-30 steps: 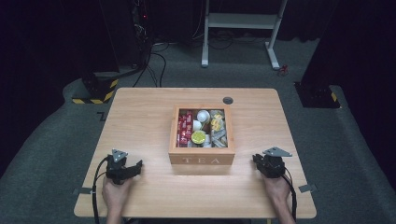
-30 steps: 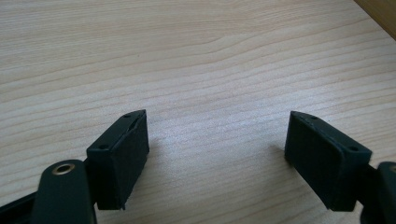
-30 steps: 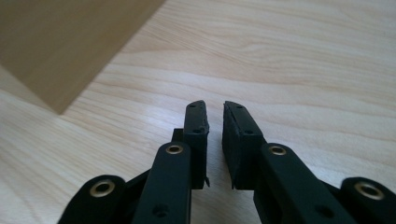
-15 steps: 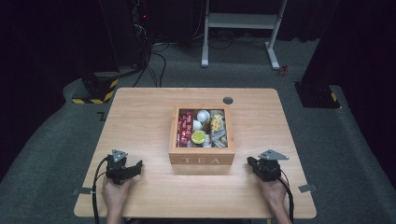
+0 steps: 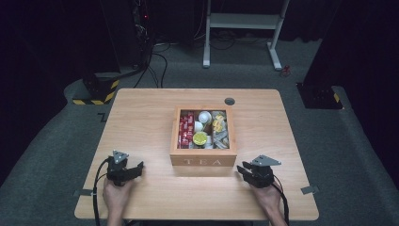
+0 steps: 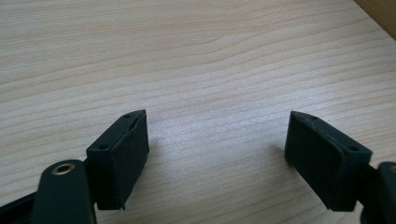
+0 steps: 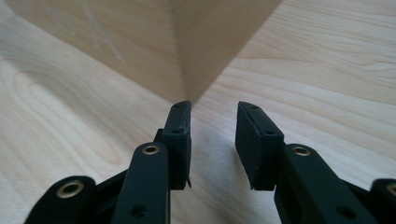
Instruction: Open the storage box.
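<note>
Both of my grippers stand open and empty, the right gripper [image 5: 245, 169] having just widened at the stiff, heavy-looking tea box [image 5: 203, 161], best gripped by its wall.

Pale wooden tea box [image 5: 203, 161] with faint white lettering — inside, red packets [image 5: 186, 129], a yellow round lid [image 5: 200, 138], white pods [image 5: 204, 117]; black grippers — light woodgrain table [image 5: 141, 117].

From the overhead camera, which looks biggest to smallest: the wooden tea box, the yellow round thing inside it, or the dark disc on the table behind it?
1. Tea box
2. Yellow round thing
3. Dark disc, only slightly smaller and farther away, so unsure.
</note>
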Demonstrator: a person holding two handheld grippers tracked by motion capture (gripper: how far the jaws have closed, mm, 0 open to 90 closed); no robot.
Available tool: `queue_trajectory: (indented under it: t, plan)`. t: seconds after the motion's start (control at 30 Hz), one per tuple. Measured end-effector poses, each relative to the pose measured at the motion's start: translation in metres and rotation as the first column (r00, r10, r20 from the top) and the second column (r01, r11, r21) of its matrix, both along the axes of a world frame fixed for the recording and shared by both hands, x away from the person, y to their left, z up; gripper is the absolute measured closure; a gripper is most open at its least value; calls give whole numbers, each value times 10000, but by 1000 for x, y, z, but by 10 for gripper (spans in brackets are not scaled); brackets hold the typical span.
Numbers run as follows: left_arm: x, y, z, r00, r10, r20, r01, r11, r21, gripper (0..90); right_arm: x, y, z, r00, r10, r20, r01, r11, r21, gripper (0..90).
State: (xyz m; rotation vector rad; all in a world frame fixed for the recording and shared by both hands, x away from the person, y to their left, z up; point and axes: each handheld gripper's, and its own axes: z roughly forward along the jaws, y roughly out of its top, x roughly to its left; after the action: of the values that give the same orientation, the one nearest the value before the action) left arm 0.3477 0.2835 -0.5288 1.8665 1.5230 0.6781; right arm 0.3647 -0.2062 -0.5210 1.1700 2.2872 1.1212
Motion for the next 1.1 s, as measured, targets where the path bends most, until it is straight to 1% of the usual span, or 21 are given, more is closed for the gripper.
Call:
queue_trajectory:
  t: [0.07,0.1,0.2,0.27,0.43,0.53,0.73,0.87,0.93,0.97,1.1]
  plan:
    - [0,0,0,10000,-1,1,1,10000,0,220,-2,5,0,9999,144,-31,-145,9999,-22,660]
    - [0,0,0,10000,-2,2,2,10000,1,219,-3,6,0,9996,271,24,-270,9996,-54,660]
    - [0,0,0,10000,-3,1,3,10000,-1,219,-4,12,0,9989,479,19,-479,9989,16,669]
    - [0,0,0,10000,-4,2,4,10000,-1,220,-5,15,1,9984,557,-29,-556,9984,89,673]
    - [0,0,0,10000,-7,2,7,10000,0,220,-7,21,3,9967,816,-18,-816,9966,80,688]
    - [0,0,0,10000,-12,0,12,10000,-2,219,-7,23,4,9961,876,-114,-874,9960,162,716]
    - [0,0,0,10000,-17,-15,17,10000,5,219,-6,26,7,9939,1098,-59,-1097,9938,157,767]
    - [0,0,0,10000,-9,2,9,10000,3,219,-4,31,11,9924,1230,-38,-1228,9921,251,811]
    - [0,0,0,10000,-19,-11,19,10000,4,219,-4,32,12,9919,1268,-52,-1266,9916,277,818]
    - [0,0,0,10000,-18,4,18,10000,0,219,-3,35,15,9903,1387,52,-1388,9900,266,834]
    - [0,0,0,10000,-22,3,22,10000,-1,218,-2,39,18,9889,1488,61,-1489,9885,264,851]
